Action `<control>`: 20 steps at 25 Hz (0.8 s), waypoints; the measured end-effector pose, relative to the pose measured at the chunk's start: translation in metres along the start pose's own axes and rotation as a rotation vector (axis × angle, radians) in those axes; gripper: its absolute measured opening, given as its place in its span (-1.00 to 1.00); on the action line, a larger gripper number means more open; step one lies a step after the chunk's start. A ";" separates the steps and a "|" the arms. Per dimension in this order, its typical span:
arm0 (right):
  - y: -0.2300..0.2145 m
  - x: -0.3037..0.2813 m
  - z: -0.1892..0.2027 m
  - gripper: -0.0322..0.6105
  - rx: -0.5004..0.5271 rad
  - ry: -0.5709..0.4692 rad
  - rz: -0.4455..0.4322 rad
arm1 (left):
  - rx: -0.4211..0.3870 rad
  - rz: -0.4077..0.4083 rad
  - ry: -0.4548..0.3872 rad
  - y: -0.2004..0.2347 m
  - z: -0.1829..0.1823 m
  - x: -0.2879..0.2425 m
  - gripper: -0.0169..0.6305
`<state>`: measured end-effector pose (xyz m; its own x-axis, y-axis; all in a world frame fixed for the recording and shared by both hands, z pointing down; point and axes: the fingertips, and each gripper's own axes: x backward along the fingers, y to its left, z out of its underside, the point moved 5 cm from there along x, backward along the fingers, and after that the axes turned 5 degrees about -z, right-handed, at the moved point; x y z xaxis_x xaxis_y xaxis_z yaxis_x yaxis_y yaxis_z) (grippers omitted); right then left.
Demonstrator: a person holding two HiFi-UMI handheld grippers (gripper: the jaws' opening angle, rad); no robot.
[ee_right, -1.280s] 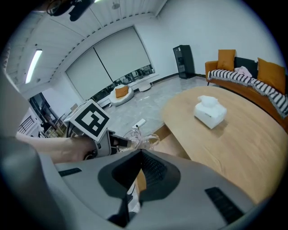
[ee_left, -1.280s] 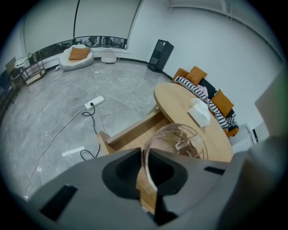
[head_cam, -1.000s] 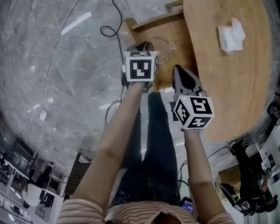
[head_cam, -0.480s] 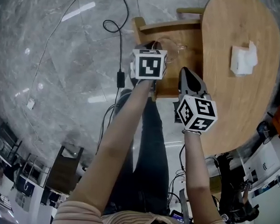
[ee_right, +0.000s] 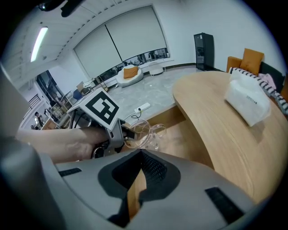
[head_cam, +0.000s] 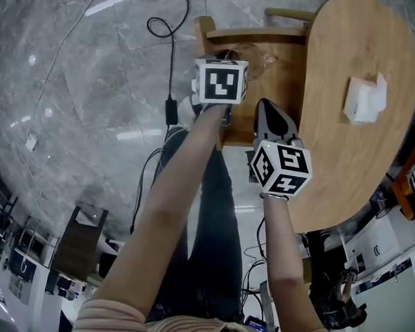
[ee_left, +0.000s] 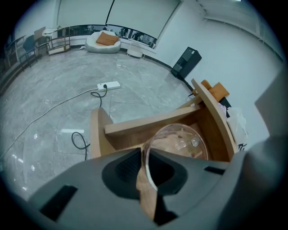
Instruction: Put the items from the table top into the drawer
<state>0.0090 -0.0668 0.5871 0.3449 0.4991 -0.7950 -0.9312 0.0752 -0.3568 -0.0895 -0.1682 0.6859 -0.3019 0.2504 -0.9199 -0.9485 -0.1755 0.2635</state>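
left gripper [ee_left: 144, 157]: dropped a fair bit in the last second and is now close over the open drawer [head_cam: 256, 34]. It also rolled a little on the way down.
glass jug [ee_left: 177, 143]: came down with it, from hanging above the drawer to low between the drawer's walls. Can't tell if it's touching the bottom.
right gripper [head_cam: 265, 106]: sank about as much, and is now low by the drawer's table-side edge.
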 end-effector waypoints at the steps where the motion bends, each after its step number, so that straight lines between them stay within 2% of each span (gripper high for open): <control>1: -0.001 -0.001 0.001 -0.88 0.005 0.005 -0.001 | 0.003 0.001 0.000 0.000 0.000 -0.002 -0.84; 14: -0.010 -0.007 0.010 -0.88 0.024 0.042 -0.011 | -0.020 0.001 0.029 -0.006 0.001 -0.016 -0.84; 20: -0.009 -0.008 0.013 -0.88 0.018 0.050 -0.018 | 0.006 0.012 0.050 -0.014 0.002 -0.023 -0.85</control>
<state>0.0129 -0.0602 0.6033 0.3664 0.4540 -0.8122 -0.9267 0.0990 -0.3626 -0.0697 -0.1693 0.7040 -0.3086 0.2008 -0.9298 -0.9453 -0.1728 0.2765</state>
